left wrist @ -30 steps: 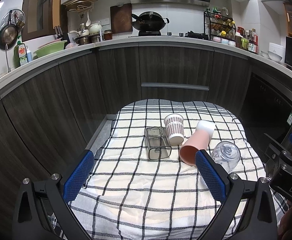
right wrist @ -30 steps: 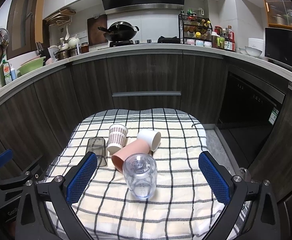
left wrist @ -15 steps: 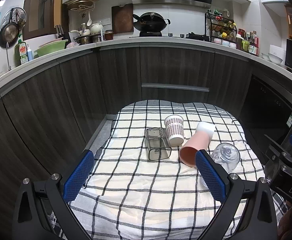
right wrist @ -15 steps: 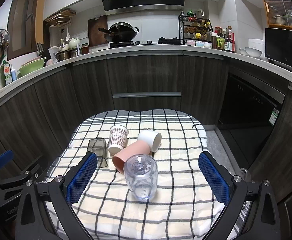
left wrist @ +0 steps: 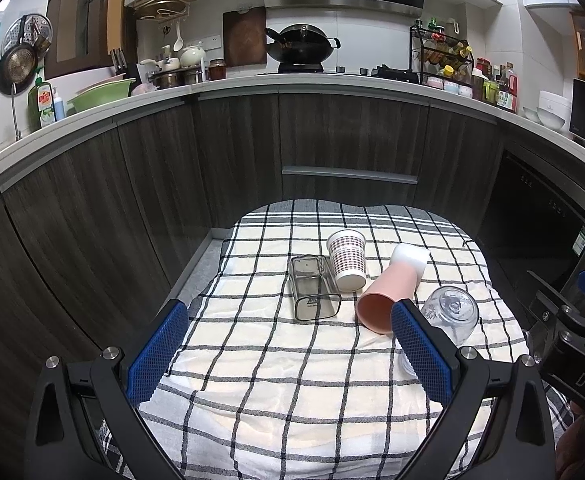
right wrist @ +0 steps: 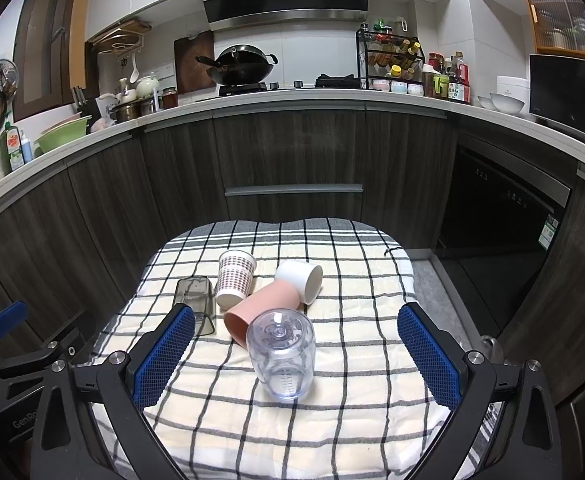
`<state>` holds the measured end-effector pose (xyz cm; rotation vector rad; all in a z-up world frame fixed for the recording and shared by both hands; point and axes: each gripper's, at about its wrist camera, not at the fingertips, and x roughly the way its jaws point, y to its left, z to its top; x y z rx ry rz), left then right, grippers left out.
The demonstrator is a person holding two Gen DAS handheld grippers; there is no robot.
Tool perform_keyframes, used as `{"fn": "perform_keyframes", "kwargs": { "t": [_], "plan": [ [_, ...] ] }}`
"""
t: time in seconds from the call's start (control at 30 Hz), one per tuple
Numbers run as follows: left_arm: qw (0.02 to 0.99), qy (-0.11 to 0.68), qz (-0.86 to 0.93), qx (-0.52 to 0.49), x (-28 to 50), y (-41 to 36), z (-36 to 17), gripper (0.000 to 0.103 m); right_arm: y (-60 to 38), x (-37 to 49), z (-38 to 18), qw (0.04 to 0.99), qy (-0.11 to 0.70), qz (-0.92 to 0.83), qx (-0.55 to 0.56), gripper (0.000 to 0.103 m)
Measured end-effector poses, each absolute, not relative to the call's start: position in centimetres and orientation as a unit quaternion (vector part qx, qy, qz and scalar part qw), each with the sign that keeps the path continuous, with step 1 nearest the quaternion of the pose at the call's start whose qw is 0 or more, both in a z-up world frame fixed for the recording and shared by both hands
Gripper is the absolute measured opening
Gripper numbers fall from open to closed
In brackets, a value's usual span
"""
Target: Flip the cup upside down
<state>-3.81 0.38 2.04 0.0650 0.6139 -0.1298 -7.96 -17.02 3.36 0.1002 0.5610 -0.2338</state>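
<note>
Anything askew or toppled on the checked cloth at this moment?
Yes. The pink cup and white cup lie on their sides, touching. The grey square cup also lies down. The patterned cup leans. Nothing spilled.

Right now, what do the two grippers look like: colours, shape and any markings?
Both are alike: the left gripper and the right gripper have black angular frames with silver bolts. Their fingers carry blue textured pads. White lettering shows partly on each body, cut off by the frame edge.

Left claw [left wrist: 288, 344], right claw [right wrist: 295, 354]: both agape, empty.
</note>
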Motion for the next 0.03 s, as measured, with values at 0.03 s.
{"fn": "perform_keyframes", "kwargs": {
  "t": [0.03],
  "plan": [
    [0.95,0.304,-0.063,0.031,-3.75,0.39,2.0,0.103,-17.09,-7.96,3.37,0.953,0.276,-0.115,0.049,0.102]
  ]
}}
